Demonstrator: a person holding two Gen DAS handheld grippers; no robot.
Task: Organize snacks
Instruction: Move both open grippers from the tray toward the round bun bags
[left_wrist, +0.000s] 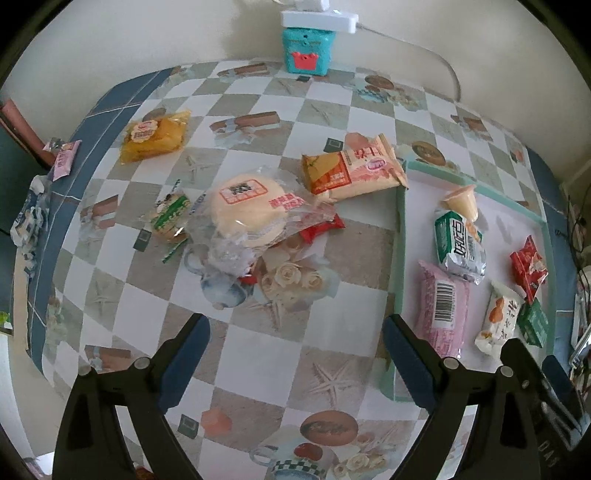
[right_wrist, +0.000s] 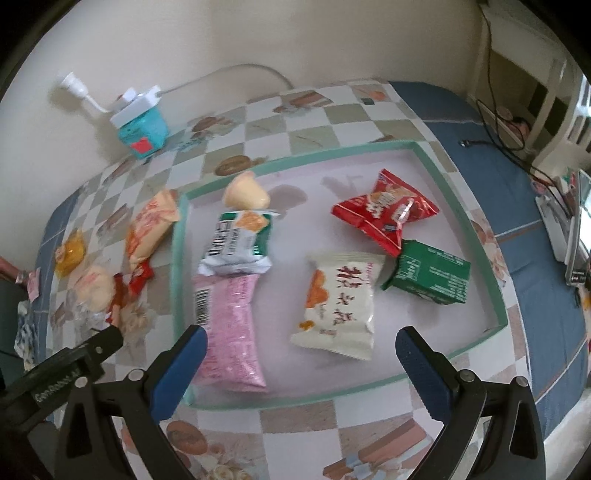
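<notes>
Across the right half of the desk (left_wrist: 258, 369), a shallow tray (right_wrist: 461, 221) with a mint-green rim is already holding six snacks: a pink packet (right_wrist: 229, 332) lying along its near-left rim, a green-and-white packet (right_wrist: 236, 243) just beyond it with ends overlapping, a small jelly cup (right_wrist: 245, 192) toward the far-left corner, a cream packet (right_wrist: 340, 302) mid-tray, a red packet (right_wrist: 384, 214) toward the far-right side and a green box (right_wrist: 430, 275) touching that red one. Outside the tray, work is remaining: an orange-and-cream packet (left_wrist: 351, 166) is sitting against the tray's far-left corner, a round cake in clear wrap (left_wrist: 251, 210) is lying mid-desk over a small red packet (left_wrist: 321, 229), a green-striped snack (left_wrist: 170, 218) is resting just beside the cake, a yellow packet (left_wrist: 155, 136) is lying toward the far-left corner, and a small pink sachet (left_wrist: 64, 158) is sitting at the left edge. Left claw (left_wrist: 295, 365) is hanging wide and empty over bare desk, near the loose pile. Right claw (right_wrist: 299, 373) is hovering wide and empty over the tray's near rim. Judging by the count, the sorting looks roughly half done, with six items yet to go in.
</notes>
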